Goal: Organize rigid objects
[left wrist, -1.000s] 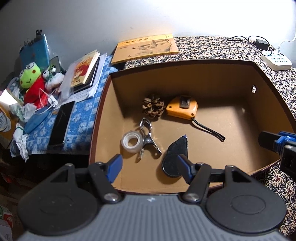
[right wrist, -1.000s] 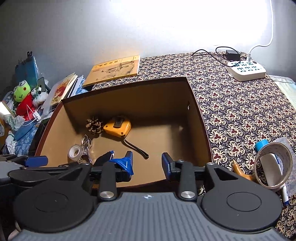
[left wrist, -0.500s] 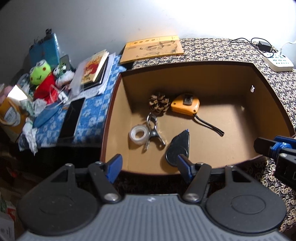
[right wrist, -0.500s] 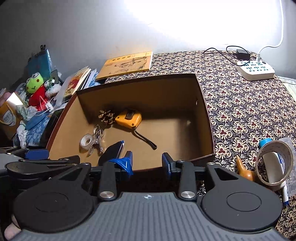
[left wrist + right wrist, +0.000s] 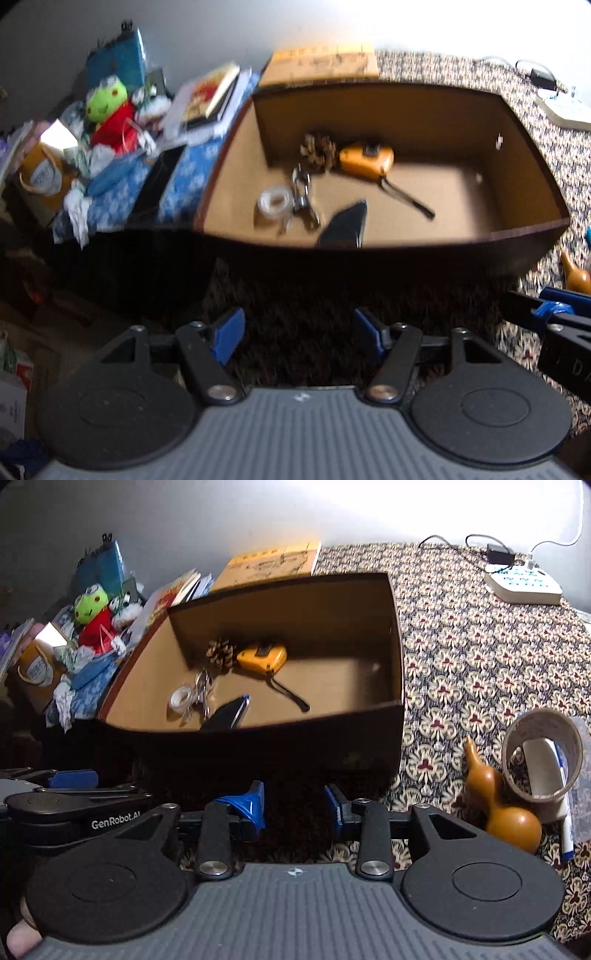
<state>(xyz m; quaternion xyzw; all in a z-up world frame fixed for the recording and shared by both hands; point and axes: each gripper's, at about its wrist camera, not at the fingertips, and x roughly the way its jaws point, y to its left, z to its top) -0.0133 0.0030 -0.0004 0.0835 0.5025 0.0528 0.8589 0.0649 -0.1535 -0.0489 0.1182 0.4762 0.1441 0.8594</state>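
Both grippers, left (image 5: 297, 334) and right (image 5: 293, 805), hang empty with jaws apart before the box (image 5: 397, 664), which holds tape measure (image 5: 262, 657), pinecone (image 5: 220, 653), clip (image 5: 202, 690) and tape (image 5: 180, 699).

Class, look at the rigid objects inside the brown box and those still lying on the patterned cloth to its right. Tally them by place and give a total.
In the box: 5 (pine cone, tape measure, clear tape roll, metal clip, dark flat object)
On the cloth: 3 (gourd, big tape roll, marker)
Total: 8
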